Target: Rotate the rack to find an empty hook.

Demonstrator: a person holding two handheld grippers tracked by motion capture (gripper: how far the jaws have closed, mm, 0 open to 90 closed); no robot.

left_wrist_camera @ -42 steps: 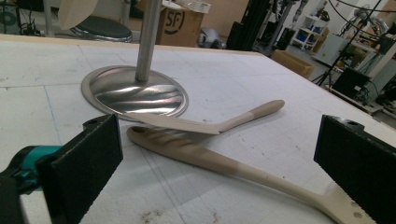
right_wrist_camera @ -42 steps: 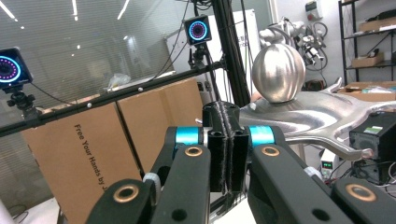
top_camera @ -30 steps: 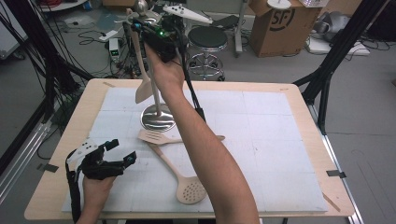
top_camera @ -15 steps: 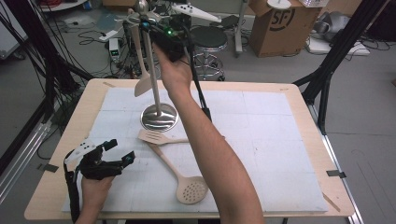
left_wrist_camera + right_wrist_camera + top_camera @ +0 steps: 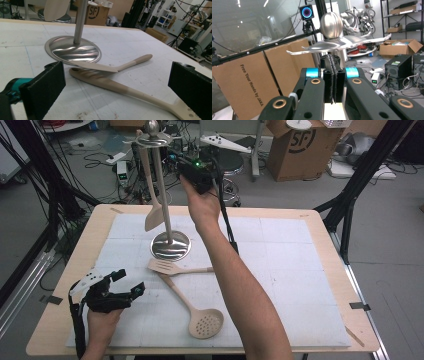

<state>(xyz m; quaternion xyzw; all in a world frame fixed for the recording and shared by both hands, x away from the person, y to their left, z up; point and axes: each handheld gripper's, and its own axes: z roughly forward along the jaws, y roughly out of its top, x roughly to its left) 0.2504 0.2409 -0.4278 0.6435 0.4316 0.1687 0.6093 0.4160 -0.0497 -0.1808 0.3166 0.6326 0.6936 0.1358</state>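
Note:
A metal utensil stand rises from its round base on the white mat. From its left hook hangs a cream spatula. My right gripper is held high just right of the stand's top, jaws shut with nothing seen between them. Its own view has the gripper facing the stand's ball top and hook arms. A slotted turner and a skimmer spoon lie crossed in front of the base. My left gripper rests open on the mat at the front left, its jaws framing both handles from a distance.
The right gripper's black cable hangs to the mat beside the forearm. Black frame legs stand at the table's right and left. Cardboard boxes and cables lie on the floor behind. Bare mat spreads to the right.
My right hand has moved to the right, away from the stand's top, with its jaws still shut. The spatula hangs where it was. The left gripper has kept still.

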